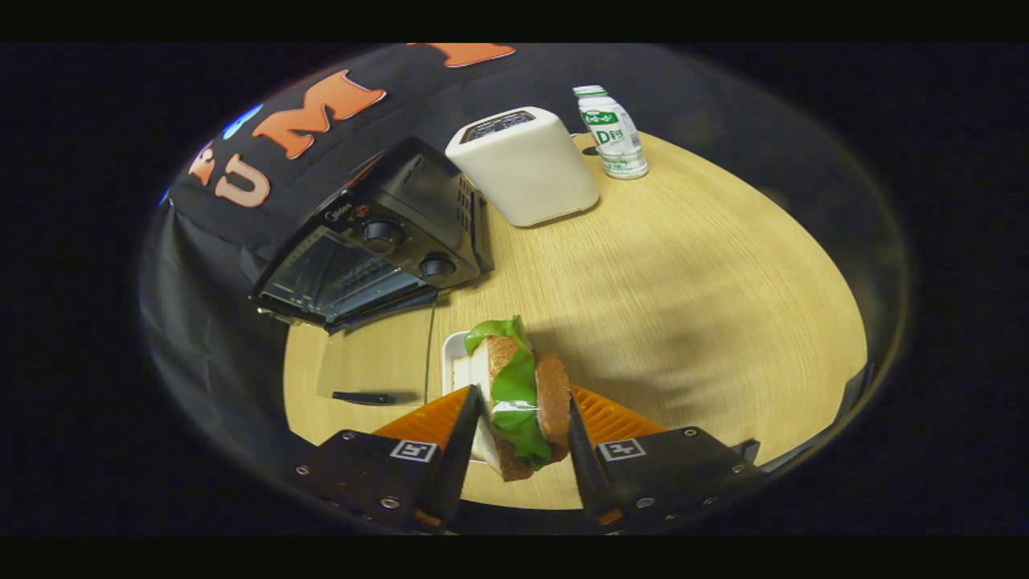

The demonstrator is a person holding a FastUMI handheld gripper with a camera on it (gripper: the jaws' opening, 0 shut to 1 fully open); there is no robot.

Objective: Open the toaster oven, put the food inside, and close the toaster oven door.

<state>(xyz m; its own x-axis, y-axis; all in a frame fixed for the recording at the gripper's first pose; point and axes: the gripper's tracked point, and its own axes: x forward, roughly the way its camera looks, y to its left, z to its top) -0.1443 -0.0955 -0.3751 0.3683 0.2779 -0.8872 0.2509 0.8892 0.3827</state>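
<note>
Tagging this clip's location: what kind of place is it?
Likely a staged kitchen tabletop in a booth: toaster oven, white toaster and bottle on a wooden table. Gripper holds the sandwich.

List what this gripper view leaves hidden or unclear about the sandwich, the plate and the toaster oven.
- Sandwich: held in the claw; the fingers hide where its sides are pressed.
- White plate: mostly behind the sandwich, so its contents cannot be told.
- Toaster oven: interior dark behind its glass; whether the door is fully shut is unclear.
- Oven dials: settings too small to tell.
</note>
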